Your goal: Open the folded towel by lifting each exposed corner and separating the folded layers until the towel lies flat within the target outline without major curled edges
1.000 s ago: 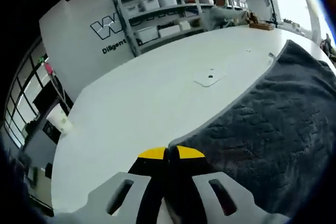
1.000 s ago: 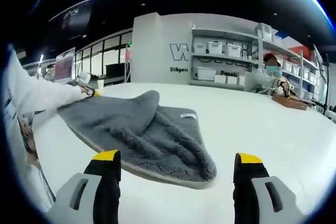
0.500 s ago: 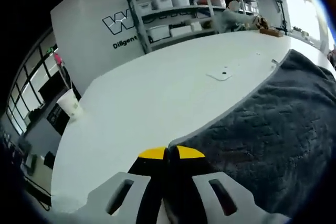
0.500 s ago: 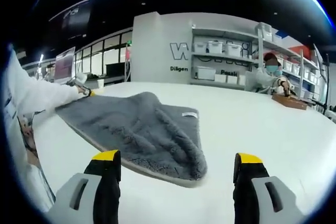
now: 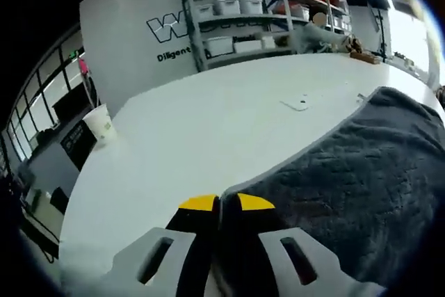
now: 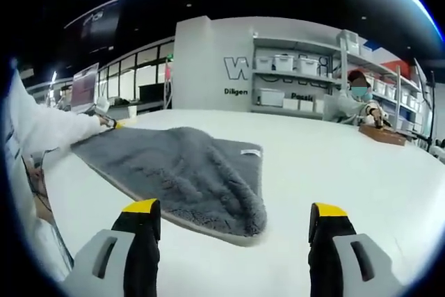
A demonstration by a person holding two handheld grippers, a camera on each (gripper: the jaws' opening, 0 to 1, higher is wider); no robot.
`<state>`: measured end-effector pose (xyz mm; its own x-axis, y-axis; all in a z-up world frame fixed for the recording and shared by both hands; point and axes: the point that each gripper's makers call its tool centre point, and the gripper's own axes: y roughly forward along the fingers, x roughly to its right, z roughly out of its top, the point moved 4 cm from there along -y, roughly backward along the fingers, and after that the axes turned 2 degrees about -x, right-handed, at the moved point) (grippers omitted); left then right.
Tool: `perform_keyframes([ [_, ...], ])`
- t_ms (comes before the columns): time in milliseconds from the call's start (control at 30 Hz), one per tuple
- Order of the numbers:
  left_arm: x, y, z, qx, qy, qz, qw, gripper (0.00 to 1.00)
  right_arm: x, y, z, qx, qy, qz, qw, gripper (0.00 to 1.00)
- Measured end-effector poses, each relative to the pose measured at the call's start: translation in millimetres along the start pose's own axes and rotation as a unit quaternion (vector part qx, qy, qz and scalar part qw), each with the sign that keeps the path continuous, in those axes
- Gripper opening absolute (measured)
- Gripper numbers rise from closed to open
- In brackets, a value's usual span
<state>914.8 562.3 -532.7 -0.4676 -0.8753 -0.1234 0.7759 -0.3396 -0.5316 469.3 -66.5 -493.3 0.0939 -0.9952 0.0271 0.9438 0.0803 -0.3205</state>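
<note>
Towel [image 6: 182, 175], 1 dark grey piece, lies spread on the white desk [image 6: 334, 172] toward the desk's near-left edge in the right gripper view, its nap rumpled into soft ridges and a small white label [image 6: 250, 152] showing on its far side. In the left gripper view the same towel [image 5: 354, 186] covers the right part of the desk [image 5: 201, 137], its pale hem running diagonally toward the jaws. The left gripper [image 5: 222, 204] is held low, close over the desk surface, its 2 yellow-tipped jaws pressed together on a corner of the towel. In the right gripper view that left gripper [image 6: 106, 122] appears at the towel's far-left corner, at the end of a white sleeve [image 6: 45, 126] reaching in from the left. The right gripper [image 6: 235, 214] hovers level above the near edge of the desk, its 2 jaws spread wide with nothing between them, short of the towel's closest corner. 1 white cup [image 5: 99, 122] stands near the desk's far-left edge, and 1 small flat white plate [image 5: 299, 103] lies on the desk beyond the towel
</note>
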Motion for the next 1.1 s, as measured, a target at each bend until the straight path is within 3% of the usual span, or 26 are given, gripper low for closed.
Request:
perform_keyframes([
  [133, -3.5, -12, 4.6, 0.035, -0.036, -0.004, 0.9987, 0.24, -1, -2, 3.3, 0.005, 0.001, -0.002, 1.0000, 0.88],
  [233, -1.5, -25, 11.1, 0.054, -0.030, -0.011, 0.9980, 0.29, -3, -5, 4.6, 0.002, -0.001, 0.000, 1.0000, 0.88],
  [333, 9.1, -42, 21.3, 0.093, -0.022, -0.033, 0.9949, 0.31, -7, -8, 6.7, 0.000, -0.005, 0.003, 1.0000, 0.88],
  [433, 22.4, -61, 28.5, 0.130, -0.040, -0.067, 0.9884, 0.38, -10, -11, 7.7, -0.004, -0.005, 0.006, 1.0000, 0.87],
  [567, 44.0, -87, 27.5, 0.150, -0.031, -0.097, 0.9834, 0.51, -14, -13, 8.9, -0.008, -0.006, 0.008, 0.9999, 0.87],
  [733, 85.8, -124, 13.8, 0.172, -0.016, -0.144, 0.9744, 0.65, -21, -16, 11.7, -0.018, -0.020, 0.010, 0.9996, 0.87],
  [933, 130.3, -161, -15.0, 0.168, 0.016, -0.156, 0.9733, 0.80, -34, -12, 18.6, -0.028, -0.041, 0.025, 0.9985, 0.87],
  [1100, 148.9, -183, -36.7, 0.168, -0.004, -0.159, 0.9729, 0.93, -44, -9, 29.9, -0.028, -0.054, 0.041, 0.9974, 0.88],
])
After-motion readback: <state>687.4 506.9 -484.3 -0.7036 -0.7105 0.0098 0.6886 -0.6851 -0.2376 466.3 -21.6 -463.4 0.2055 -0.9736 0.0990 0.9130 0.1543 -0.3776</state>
